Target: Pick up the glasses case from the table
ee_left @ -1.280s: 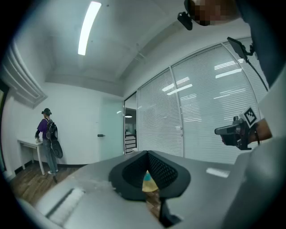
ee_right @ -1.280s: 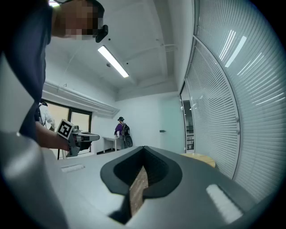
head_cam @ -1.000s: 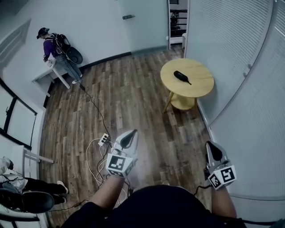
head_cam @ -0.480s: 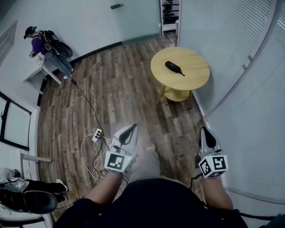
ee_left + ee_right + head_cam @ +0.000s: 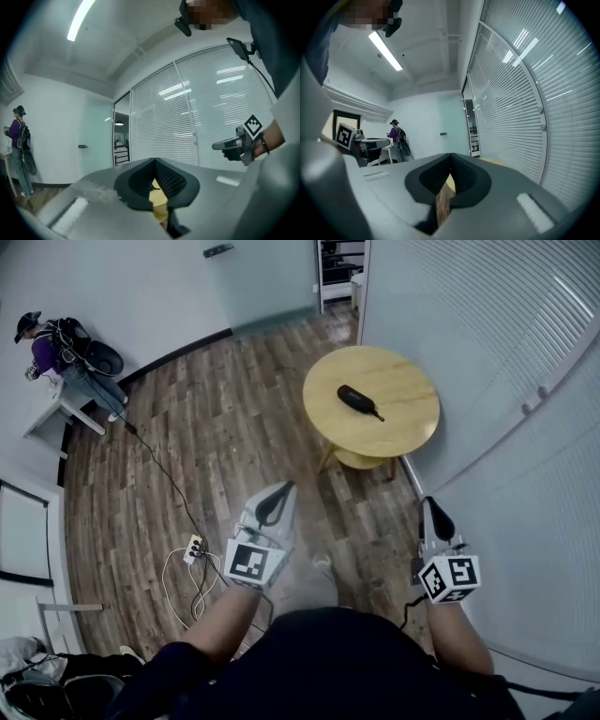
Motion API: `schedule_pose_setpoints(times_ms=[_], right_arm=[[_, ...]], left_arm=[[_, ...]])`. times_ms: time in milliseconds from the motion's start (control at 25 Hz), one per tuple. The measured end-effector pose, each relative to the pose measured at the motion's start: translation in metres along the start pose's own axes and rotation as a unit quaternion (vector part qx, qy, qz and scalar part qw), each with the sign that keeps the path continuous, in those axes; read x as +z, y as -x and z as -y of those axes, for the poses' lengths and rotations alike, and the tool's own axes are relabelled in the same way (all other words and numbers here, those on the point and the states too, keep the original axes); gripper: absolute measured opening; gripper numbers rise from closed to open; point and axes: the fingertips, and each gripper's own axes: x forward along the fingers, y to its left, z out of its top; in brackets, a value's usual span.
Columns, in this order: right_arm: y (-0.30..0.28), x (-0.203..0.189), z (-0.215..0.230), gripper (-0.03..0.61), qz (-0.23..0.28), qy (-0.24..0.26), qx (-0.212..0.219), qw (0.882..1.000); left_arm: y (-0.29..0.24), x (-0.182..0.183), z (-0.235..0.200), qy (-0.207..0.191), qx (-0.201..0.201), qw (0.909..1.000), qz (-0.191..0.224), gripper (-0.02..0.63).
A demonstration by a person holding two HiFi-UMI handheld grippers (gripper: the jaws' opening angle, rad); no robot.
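Approach phase only, nothing grasped yet. Sweeping the head view from the left: a bystander (image 5: 42, 345) stands at a white desk by the far wall, a power strip (image 5: 194, 547) with its cable lies on the wood floor, and then comes the left gripper (image 5: 274, 505), held out level over the floor. In the left gripper view its tips meet with nothing between them, and only a sliver of the yellow tabletop shows through the slot below the tips. Further right and well ahead stands the round wooden table (image 5: 403, 385), with the glasses case (image 5: 355, 400) lying flat near its middle, a dark oblong angled across the top and untouched. Rightmost is the right gripper (image 5: 433, 519), also closed and empty; in its own view the pads press together with floor showing behind them. Both grippers are well apart from the case. Left to do, as I judge it: walk up to the table, open a jaw pair, close on the case, lift. Versus the earlier frames: the bystander slides toward the left edge, the power strip shifts left, and the table and case sit lower and closer to the grippers, so the person is walking toward the table. Both grippers keep their place in the frame and stay closed.
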Motion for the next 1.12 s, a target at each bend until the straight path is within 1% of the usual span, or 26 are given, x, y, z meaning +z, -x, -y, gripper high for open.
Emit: schedule_pose_setpoints(times_ms=[80,160,280,400,520,600,680,720,800,920,1000,1040,1120], right_arm=[[-0.029,0.003,0.002,0.008,-0.003,0.002,-0.010,1.000],[-0.059,0.002,0.004,0.008,-0.010,0.003,-0.015,1.000],[-0.098,-0.010,0.006,0.008,-0.028,-0.001,-0.006,1.000],[-0.124,-0.016,0.003,0.008,-0.046,-0.008,-0.003,0.999],[-0.146,-0.013,0.015,0.009,-0.057,-0.020,-0.010,0.998],[-0.162,-0.014,0.027,0.008,-0.063,-0.048,-0.014,0.997],[-0.181,-0.015,0.032,0.008,-0.062,-0.073,-0.008,0.995],[-0.189,-0.015,0.032,0.008,-0.061,-0.077,-0.003,0.995],[-0.209,-0.015,0.035,0.008,-0.060,-0.075,0.007,0.995],[-0.248,-0.022,0.053,0.008,-0.059,-0.076,0.019,0.995],[-0.276,-0.027,0.067,0.008,-0.060,-0.084,0.030,0.994],[-0.288,-0.027,0.072,0.008,-0.062,-0.085,0.036,0.994],[-0.313,-0.023,0.082,0.008,-0.066,-0.075,0.050,0.994]], left_arm=[[-0.023,0.002,-0.024,0.004,-0.009,0.9999,0.006,0.003],[-0.045,-0.004,-0.042,0.012,-0.018,0.9997,0.007,0.003],[-0.073,-0.036,-0.058,0.007,-0.033,0.9994,-0.007,0.003],[-0.095,-0.055,-0.075,0.025,-0.032,0.9990,-0.018,0.003],[-0.120,-0.051,-0.083,0.040,-0.040,0.9982,-0.017,0.003],[-0.137,-0.048,-0.087,0.053,-0.040,0.9976,-0.018,0.003],[-0.153,-0.050,-0.097,0.045,-0.039,0.9980,-0.022,0.003],[-0.161,-0.049,-0.102,0.041,-0.038,0.9982,-0.024,0.003],[-0.178,-0.045,-0.112,0.037,-0.034,0.9985,-0.021,0.003],[-0.210,-0.047,-0.125,0.027,-0.024,0.9992,-0.019,0.003],[-0.231,-0.053,-0.133,0.008,-0.024,0.9994,-0.025,0.003],[-0.240,-0.053,-0.136,0.007,-0.021,0.9994,-0.027,0.003],[-0.261,-0.046,-0.146,0.024,-0.007,0.9993,-0.026,0.003]])
